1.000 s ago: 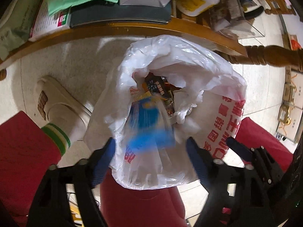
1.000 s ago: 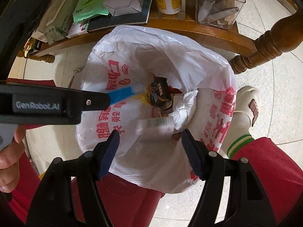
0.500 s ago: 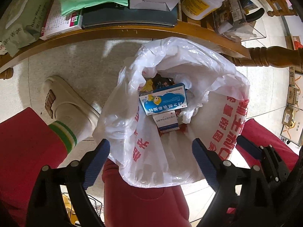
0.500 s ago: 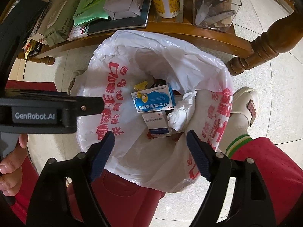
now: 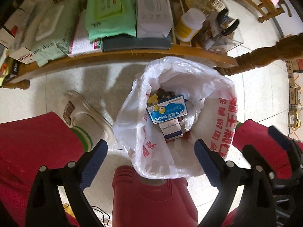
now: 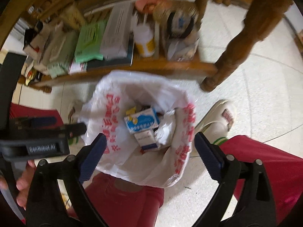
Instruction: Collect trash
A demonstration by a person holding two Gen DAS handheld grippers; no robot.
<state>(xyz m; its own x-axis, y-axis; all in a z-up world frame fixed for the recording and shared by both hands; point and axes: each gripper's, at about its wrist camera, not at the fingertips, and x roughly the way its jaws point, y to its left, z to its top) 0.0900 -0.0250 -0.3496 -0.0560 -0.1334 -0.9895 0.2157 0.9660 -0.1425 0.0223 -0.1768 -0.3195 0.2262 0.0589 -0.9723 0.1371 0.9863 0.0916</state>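
Pale tiled floor (image 5: 47, 79): white plastic bag with red print (image 5: 214, 98) standing open, cream slipper (image 5: 83, 113) left.

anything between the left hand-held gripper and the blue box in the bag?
Nothing. In the left wrist view the open left hand-held gripper hangs above the white bag, and the blue box lies unobstructed on top.

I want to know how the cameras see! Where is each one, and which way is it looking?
Left wrist: on the left claw, looking down at the trash bag; red trouser legs and a slipper show.
Right wrist: on the right claw, looking down into the trash bag; a hand holds the left claw beside it.
Both see the blue box and wooden shelf.
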